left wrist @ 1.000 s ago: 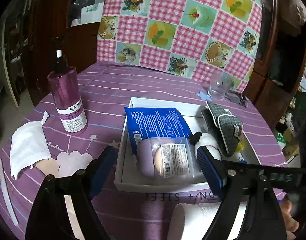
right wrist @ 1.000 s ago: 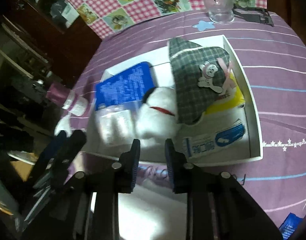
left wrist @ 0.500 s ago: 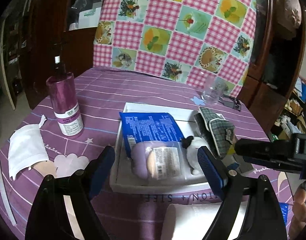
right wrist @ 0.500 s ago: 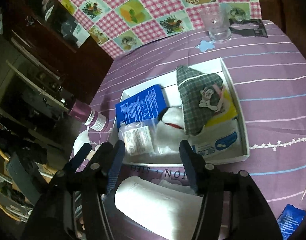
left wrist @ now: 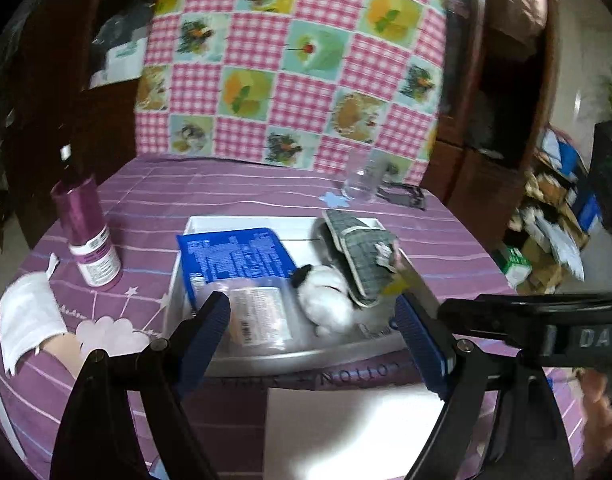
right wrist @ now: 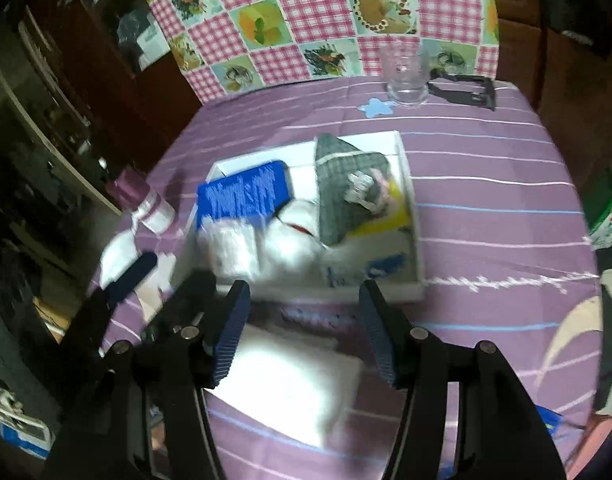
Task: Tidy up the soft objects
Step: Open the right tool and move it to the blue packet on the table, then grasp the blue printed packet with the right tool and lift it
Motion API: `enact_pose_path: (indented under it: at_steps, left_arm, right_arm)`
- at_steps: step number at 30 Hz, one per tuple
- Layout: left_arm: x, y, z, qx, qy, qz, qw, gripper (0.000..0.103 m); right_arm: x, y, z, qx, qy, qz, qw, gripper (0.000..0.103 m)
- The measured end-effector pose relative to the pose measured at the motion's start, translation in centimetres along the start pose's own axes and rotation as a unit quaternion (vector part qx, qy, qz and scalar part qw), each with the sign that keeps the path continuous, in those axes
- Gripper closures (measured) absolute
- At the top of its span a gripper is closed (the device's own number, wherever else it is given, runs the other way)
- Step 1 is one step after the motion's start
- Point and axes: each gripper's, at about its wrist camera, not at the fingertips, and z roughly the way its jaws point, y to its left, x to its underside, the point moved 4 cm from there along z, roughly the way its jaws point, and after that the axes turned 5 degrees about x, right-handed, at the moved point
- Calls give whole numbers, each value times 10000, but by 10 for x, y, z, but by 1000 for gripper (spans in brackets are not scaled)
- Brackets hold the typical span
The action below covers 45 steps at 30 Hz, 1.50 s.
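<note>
Both tongs have pulled back and up from the white tray (right wrist: 411,216). The right tongs (right wrist: 302,328) have just spread and hold nothing; the left tongs (left wrist: 312,330) stand wide, also empty. On the purple tabletop (right wrist: 486,184), the tray carries a blue packet (left wrist: 236,258), plaid pouch (right wrist: 346,192) and white plush toy (left wrist: 326,300). A white folded cloth (right wrist: 290,384) lies just in front of it. Crowded as the tray is, I'd worry the cloth dislodges the tilted pouch.

The pouch (right wrist: 348,196) and white toy (right wrist: 294,236) are being smeared by blur in the right view. The towel (left wrist: 346,432) is being cut off by the left view's lower edge, its texture washed out.
</note>
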Motion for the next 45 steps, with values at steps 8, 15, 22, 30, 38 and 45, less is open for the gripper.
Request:
enact_pose_path:
  at_steps: [8, 15, 22, 30, 38, 45]
  left_arm:
    - [9, -37, -4, 555, 44, 468, 9973, 20]
    - [24, -68, -3, 815, 249, 956, 9918, 28]
    - [45, -94, 0, 1208, 605, 1172, 9839, 45]
    - [68, -124, 2, 1447, 855, 1606, 9726, 62]
    - [79, -133, 3, 1381, 894, 1824, 9694, 62]
    - [77, -131, 5, 1329, 930, 1781, 9705, 62]
  right_arm:
    - [43, -53, -27, 267, -172, 416, 9986, 45]
    - [78, -96, -39, 799, -113, 900, 9927, 45]
    - [112, -137, -36, 1240, 249, 1518, 9803, 45]
    - [144, -163, -36, 1539, 436, 1814, 9703, 45]
    - [146, -165, -29, 1776, 300, 1851, 9661, 31]
    - [143, -159, -22, 1946, 359, 1938, 9609, 17]
